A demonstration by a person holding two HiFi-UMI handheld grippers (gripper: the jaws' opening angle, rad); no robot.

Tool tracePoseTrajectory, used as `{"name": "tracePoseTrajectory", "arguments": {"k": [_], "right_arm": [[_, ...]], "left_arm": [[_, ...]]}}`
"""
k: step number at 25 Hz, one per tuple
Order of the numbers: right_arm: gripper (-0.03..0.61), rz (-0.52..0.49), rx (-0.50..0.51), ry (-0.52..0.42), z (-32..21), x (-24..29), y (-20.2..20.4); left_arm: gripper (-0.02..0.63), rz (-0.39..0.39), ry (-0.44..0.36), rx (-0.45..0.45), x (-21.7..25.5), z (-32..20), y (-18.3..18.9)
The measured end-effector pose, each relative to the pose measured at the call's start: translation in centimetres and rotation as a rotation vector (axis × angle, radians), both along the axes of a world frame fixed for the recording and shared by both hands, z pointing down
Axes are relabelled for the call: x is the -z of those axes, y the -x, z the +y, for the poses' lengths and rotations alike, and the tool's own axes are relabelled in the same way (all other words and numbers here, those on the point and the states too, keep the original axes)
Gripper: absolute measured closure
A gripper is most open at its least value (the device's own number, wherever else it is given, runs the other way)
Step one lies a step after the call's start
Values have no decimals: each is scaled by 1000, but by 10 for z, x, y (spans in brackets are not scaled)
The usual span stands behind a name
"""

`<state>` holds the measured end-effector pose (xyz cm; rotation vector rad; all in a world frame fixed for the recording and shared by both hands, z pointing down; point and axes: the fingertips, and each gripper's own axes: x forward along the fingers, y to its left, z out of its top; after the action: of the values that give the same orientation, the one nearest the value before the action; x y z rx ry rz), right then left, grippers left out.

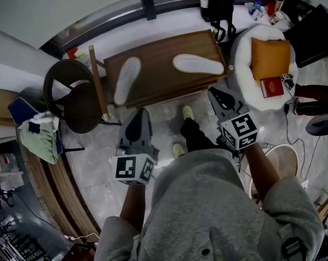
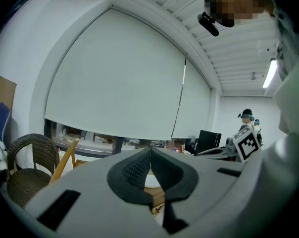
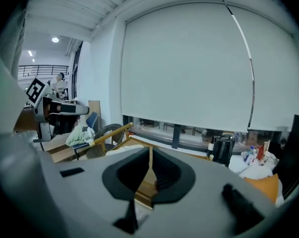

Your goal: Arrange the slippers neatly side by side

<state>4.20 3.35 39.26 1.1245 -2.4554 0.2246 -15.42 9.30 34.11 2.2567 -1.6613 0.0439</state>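
Dark wicker forms the round chair (image 1: 71, 94) at the far left, with a pale green cloth (image 1: 39, 140) heaped on a blue seat just below it in the head view. Next comes the wooden worktop (image 1: 164, 83), a low brown table set at a slant, and both slippers lie on it sole up. The left slipper (image 1: 127, 79) lies near the worktop's left end, pointing roughly away from the person. The left hand-held gripper (image 1: 137, 116) hangs over the marble floor just short of the worktop's near edge and below that slipper, apart from it. Its own view shows the black pads (image 2: 139, 170) pressed together with nothing between them. Two feet in pale shoes (image 1: 187, 112) stand on the floor between the two tools. The right slipper (image 1: 198, 64) lies crosswise near the far right corner, well apart from the other one and turned at an angle to it, so the pair is not yet side by side. The right hand-held gripper (image 1: 215, 94) hovers just off the worktop's right near corner, its jaws likewise closed on each other and empty. Farther right sits a white round cushion (image 1: 245, 48) carrying an orange pillow (image 1: 270, 57) and a red book (image 1: 271, 87).
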Motion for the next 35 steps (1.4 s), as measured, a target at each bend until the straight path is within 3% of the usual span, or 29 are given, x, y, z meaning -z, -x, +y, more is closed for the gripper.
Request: {"name": "tracePoseTrajectory", "arguments": {"k": [3,17,21,35], "right_arm": [[545,32,16,22,-30,-15,-6],[527,158,165,180,-151,-101,-21],[476,182,217,222,-165,-128,-24],[463,305,336,397,-189,-238,-35]], "left_arm": [[598,5,58,0,-7,-27,-8],[598,-13,91,73,-24,-137,-17],[598,-28,114,92,-34,-153,-24],[598,-66,202,139,-57,-178,-31]]}}
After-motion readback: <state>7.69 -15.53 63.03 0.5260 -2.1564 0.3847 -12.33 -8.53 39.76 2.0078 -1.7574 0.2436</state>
